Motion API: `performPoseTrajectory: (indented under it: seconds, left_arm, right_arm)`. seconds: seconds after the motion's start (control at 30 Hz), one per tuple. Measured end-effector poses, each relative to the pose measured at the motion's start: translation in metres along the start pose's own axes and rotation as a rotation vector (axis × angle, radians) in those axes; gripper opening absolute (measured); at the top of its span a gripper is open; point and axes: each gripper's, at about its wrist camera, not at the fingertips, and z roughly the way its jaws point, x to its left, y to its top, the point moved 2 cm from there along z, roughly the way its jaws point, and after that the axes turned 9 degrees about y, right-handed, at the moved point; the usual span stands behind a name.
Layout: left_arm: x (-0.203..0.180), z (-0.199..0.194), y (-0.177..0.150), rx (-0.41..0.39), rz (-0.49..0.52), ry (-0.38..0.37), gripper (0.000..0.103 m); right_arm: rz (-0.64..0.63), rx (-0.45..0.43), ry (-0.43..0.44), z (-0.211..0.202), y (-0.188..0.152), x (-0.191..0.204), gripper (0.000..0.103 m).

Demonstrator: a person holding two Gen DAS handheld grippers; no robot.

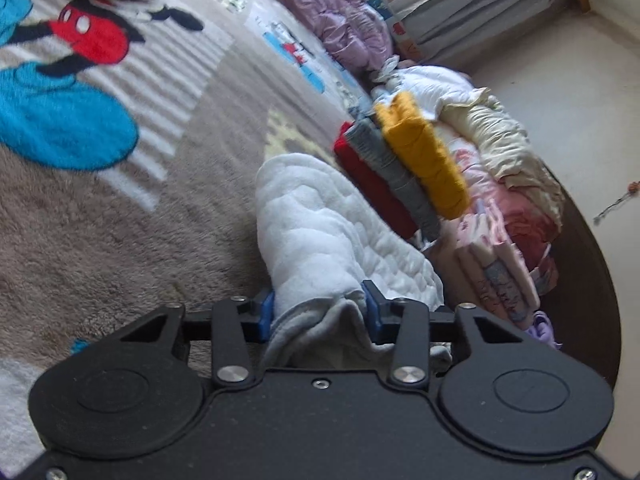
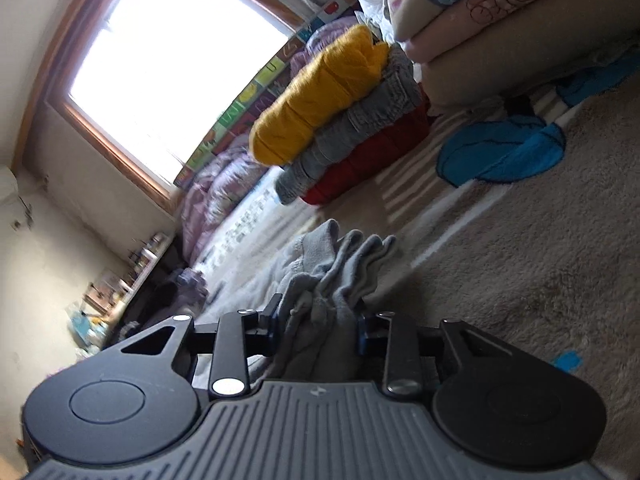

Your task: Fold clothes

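Both of your tongs, left tongs (image 1: 319,312) and right tongs (image 2: 317,322), were pinching the pale grey garment (image 1: 320,232) over the carpet (image 1: 120,240), likely to carry it, folded, toward the stack of folded clothes (image 1: 400,168) at one o'clock in the left view.

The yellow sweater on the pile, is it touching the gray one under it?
Touching. In the right wrist view the yellow sweater lies directly on the gray sweater, with no gap along their edge; the left wrist view shows the same stack.
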Motion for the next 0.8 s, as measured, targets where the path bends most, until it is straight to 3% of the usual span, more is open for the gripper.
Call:
performPoseTrajectory:
  seconds: [0.13, 0.37, 0.63, 0.8]
  left_arm:
    - [-0.012, -0.009, -0.003, -0.002, 0.011, -0.027, 0.039]
    - [-0.040, -0.020, -0.024, 0.005, 0.048, -0.072, 0.039]
    - [-0.067, -0.009, -0.068, 0.071, 0.088, -0.113, 0.038]
    - [-0.080, -0.005, -0.080, 0.096, 0.111, -0.116, 0.038]
  right_arm:
    - [0.032, -0.048, 0.059, -0.021, 0.001, 0.008, 0.034]
    - [0.008, -0.109, 0.079, -0.064, 0.005, 0.018, 0.034]
    - [0.040, -0.215, 0.019, -0.132, 0.003, 0.001, 0.034]
    - [0.098, -0.244, 0.008, -0.158, -0.001, -0.018, 0.034]
